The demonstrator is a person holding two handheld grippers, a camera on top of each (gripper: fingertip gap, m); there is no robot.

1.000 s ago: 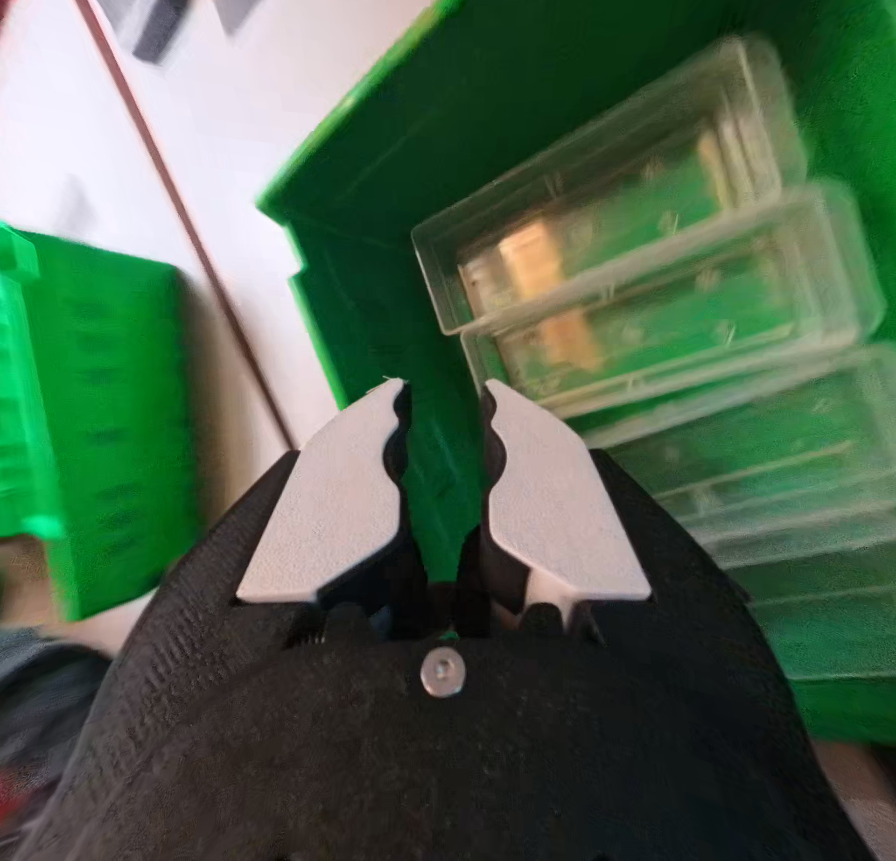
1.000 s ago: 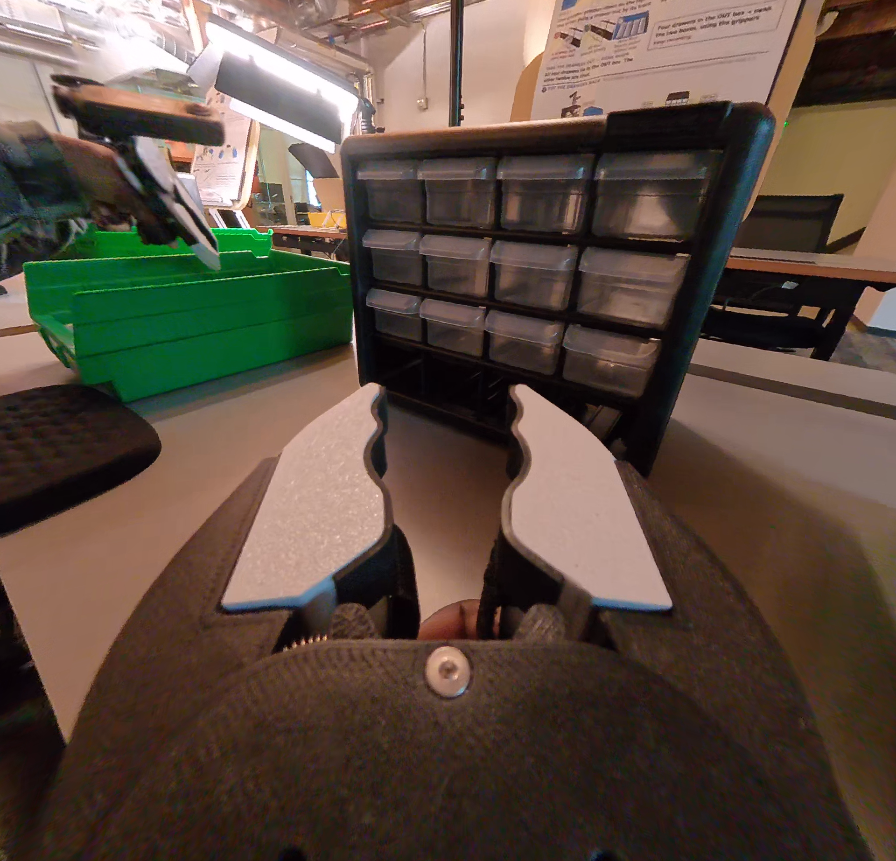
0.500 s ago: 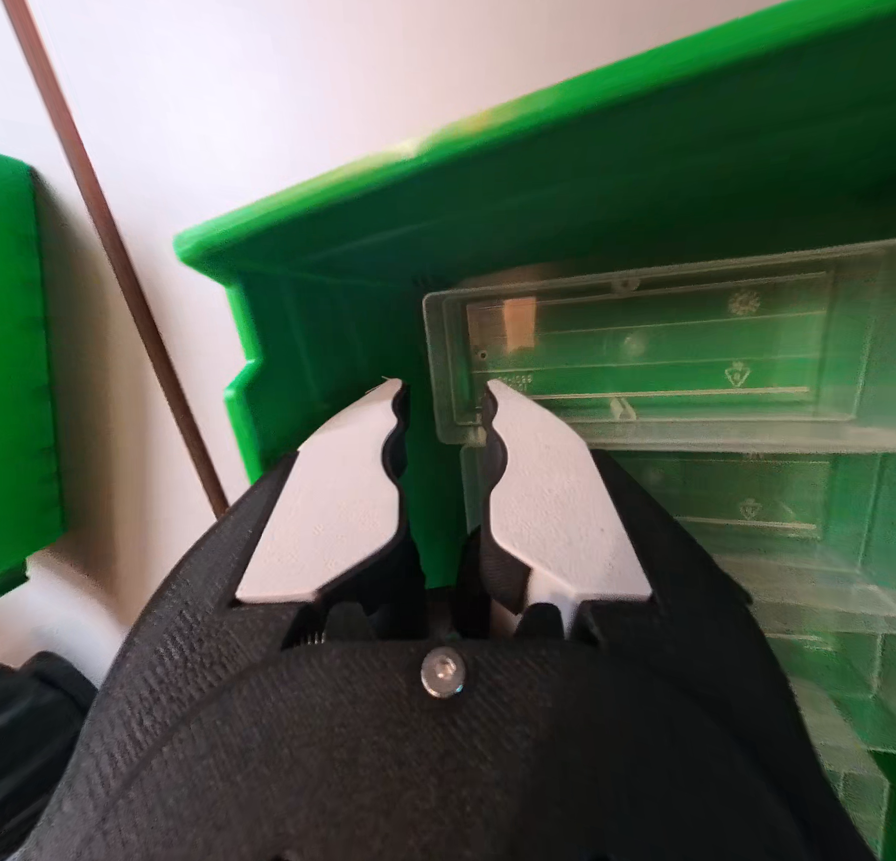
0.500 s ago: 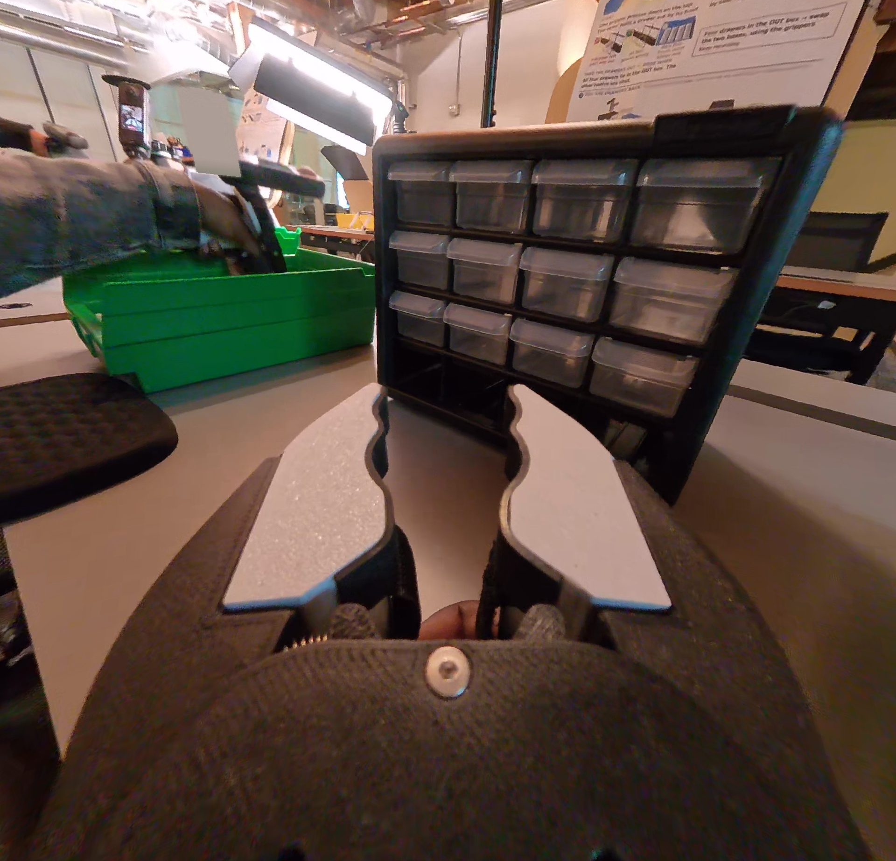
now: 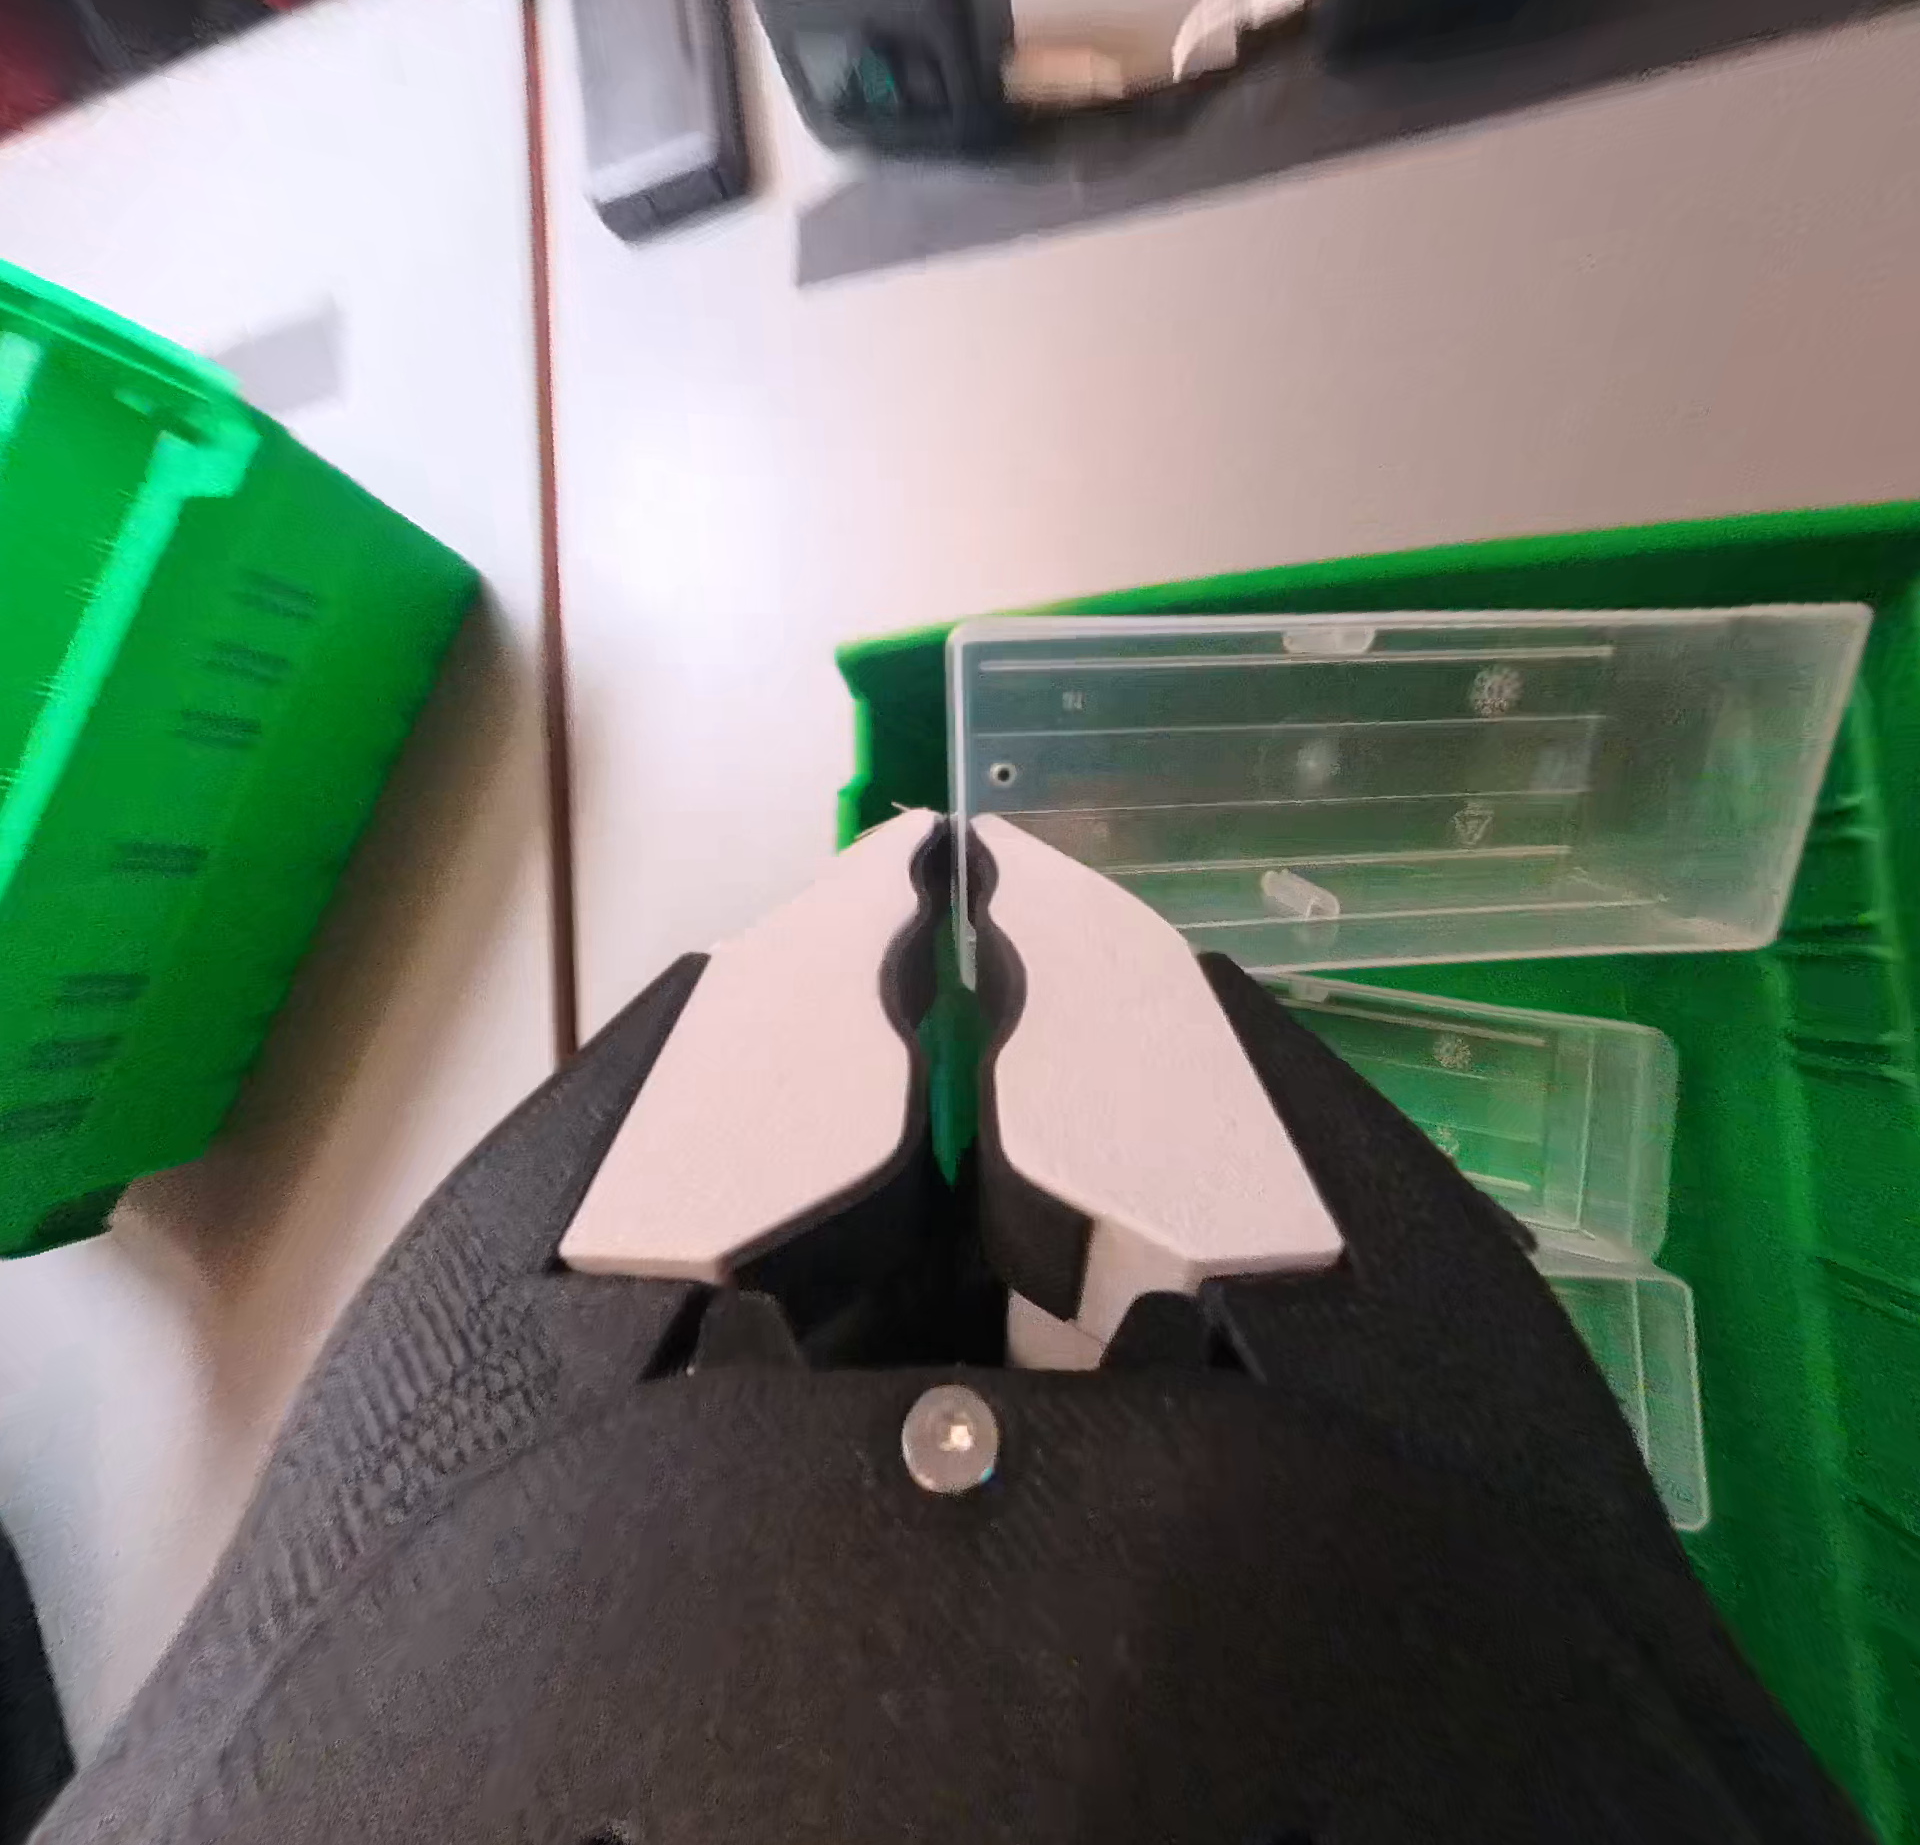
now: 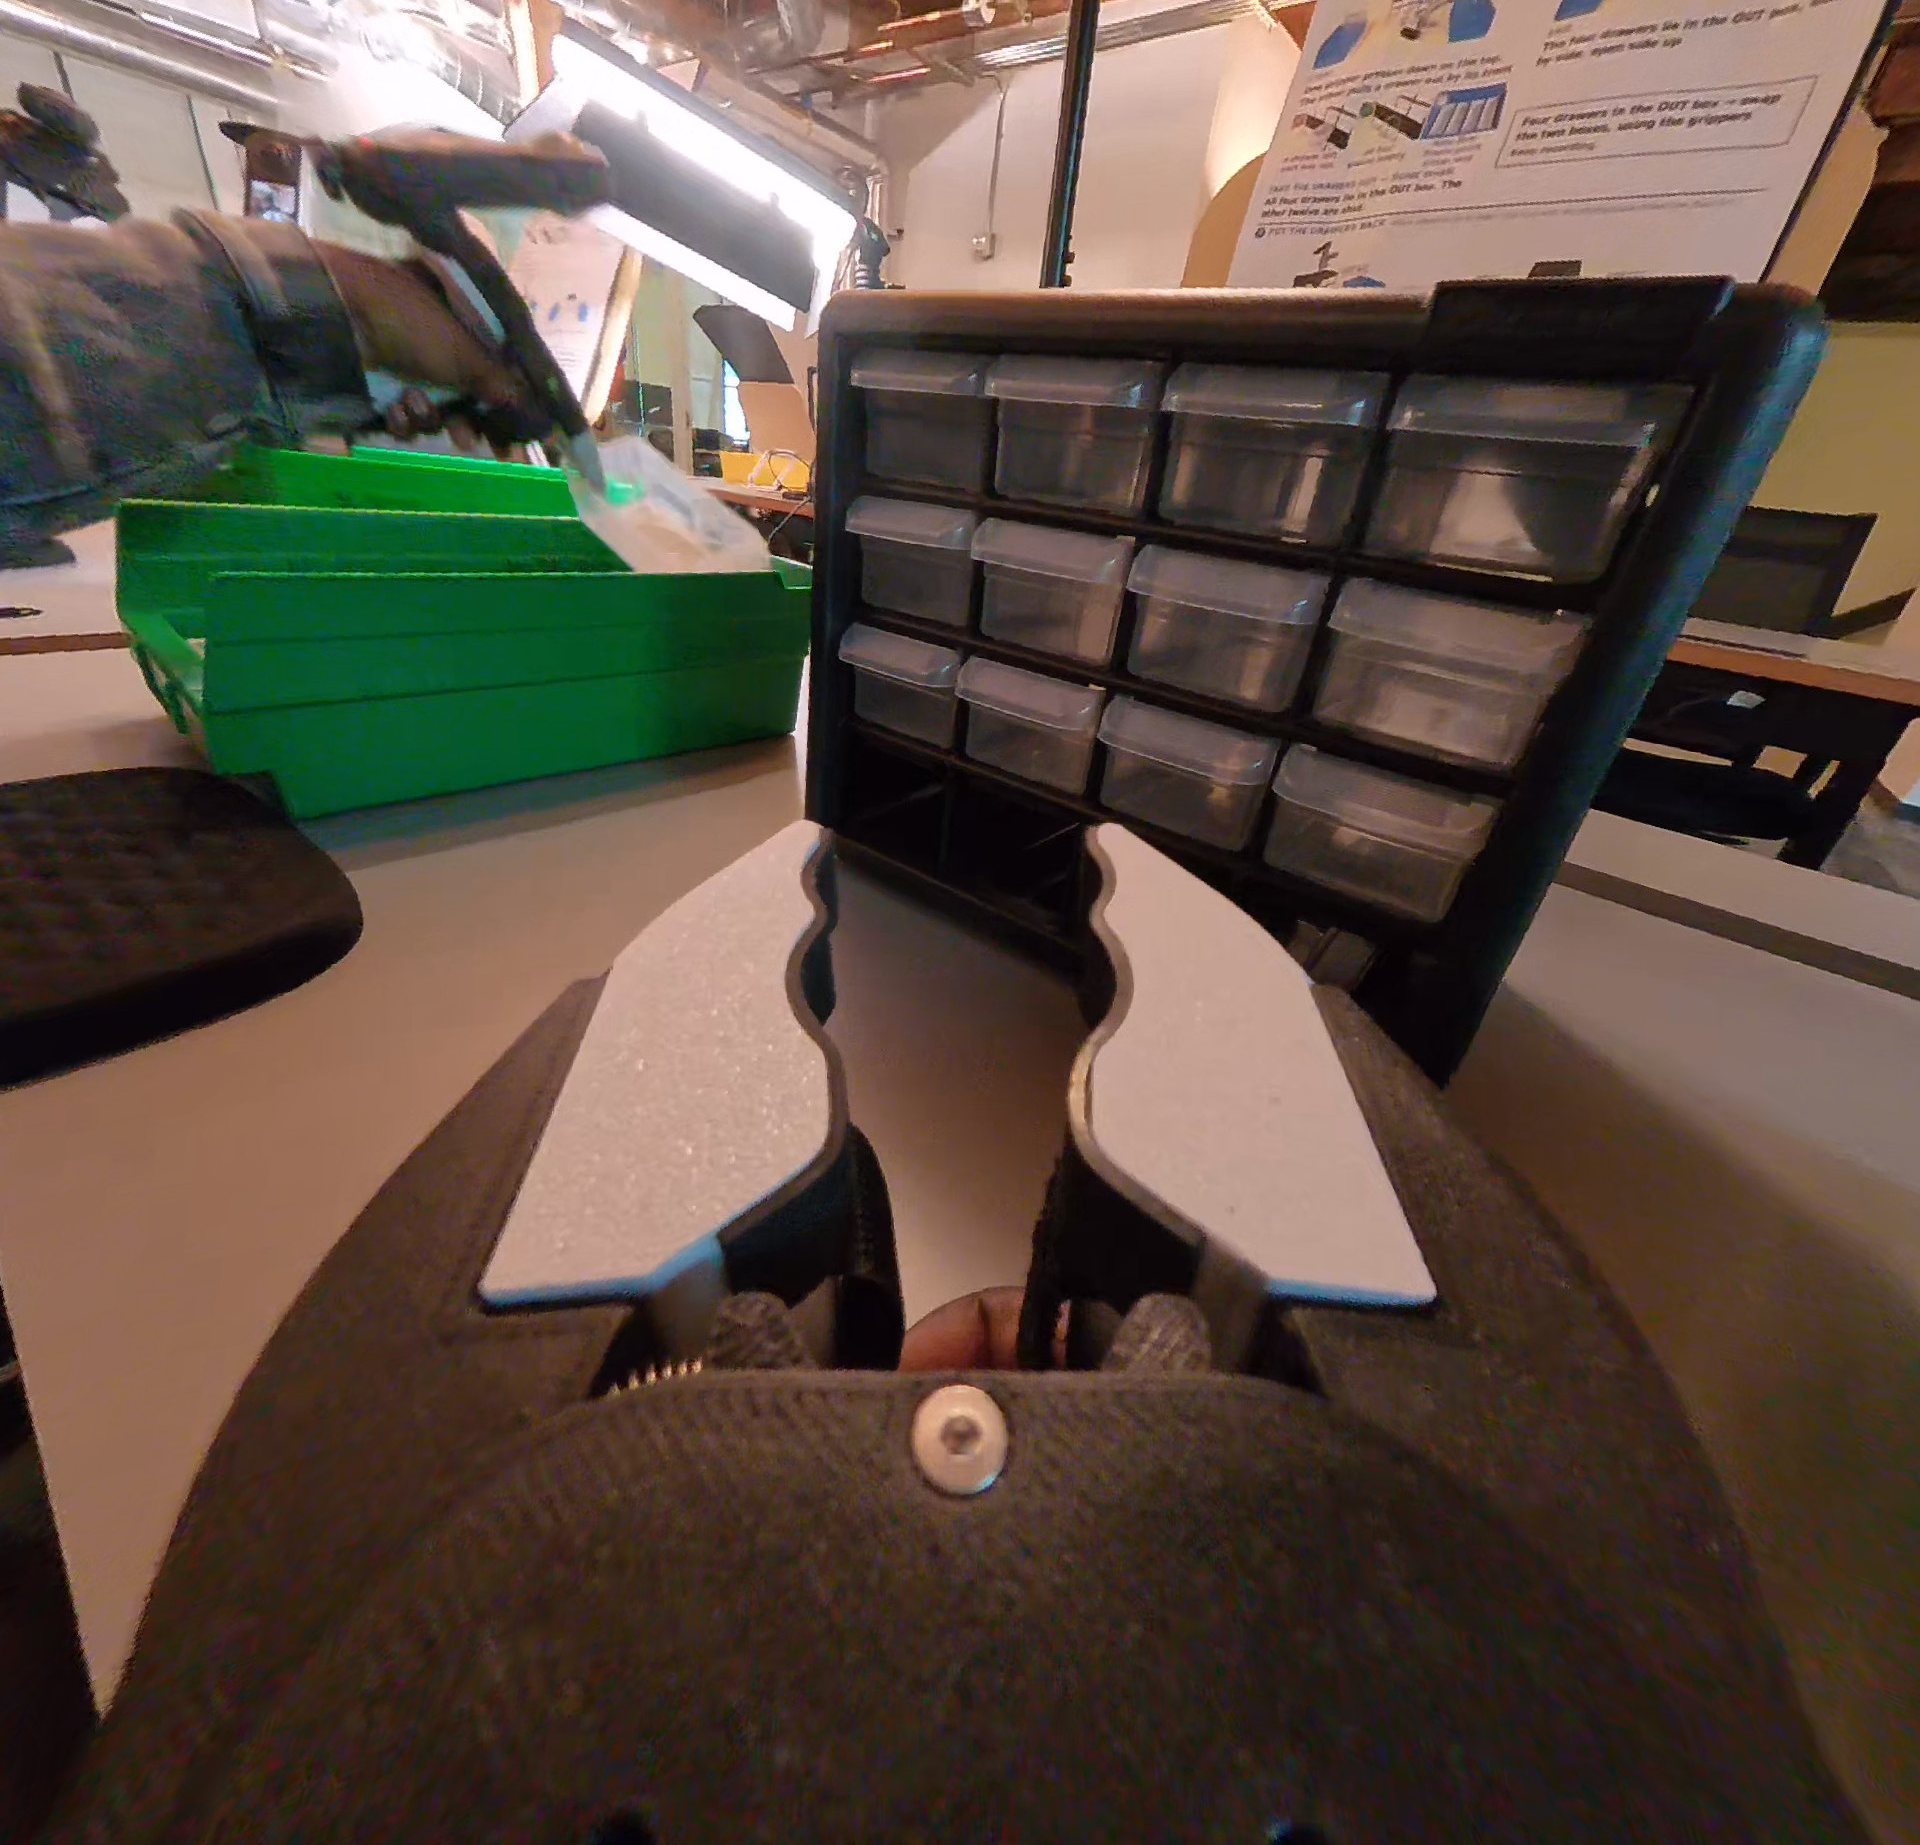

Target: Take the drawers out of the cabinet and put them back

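Left gripper [image 5: 954, 839]: jaws pinched shut on the thin end wall of a clear plastic drawer [image 5: 1434, 787], gripping it near one corner. The drawer sticks out to the right of the jaws and is lifted clear of the rest.

Green bin [image 5: 1808, 1120]: lies below and to the right of the left jaws. At least two more clear drawers [image 5: 1538, 1130] lie in it, just beneath the held one.

Second green bin [image 5: 156, 808]: well off to the left of the left jaws, on the white counter [image 5: 1039, 424].

Right gripper [image 6: 954, 860]: jaws spread apart, holding nothing, low over the counter.

Cabinet [image 6: 1621, 860]: black, straight ahead of the right jaws and near them. Three rows of drawers are in place; the bottom row, just past the fingertips, looks empty on its left side and is partly hidden by the jaws.

Step in hand: likely carrying the held drawer from the bin to an empty bottom slot.

Doing it well: the grip is on a thin edge near a corner, so the drawer may swing or slip. Move it level and slowly, line its back end square with the slot, then slide it straight in. The free right gripper could steady the cabinet.
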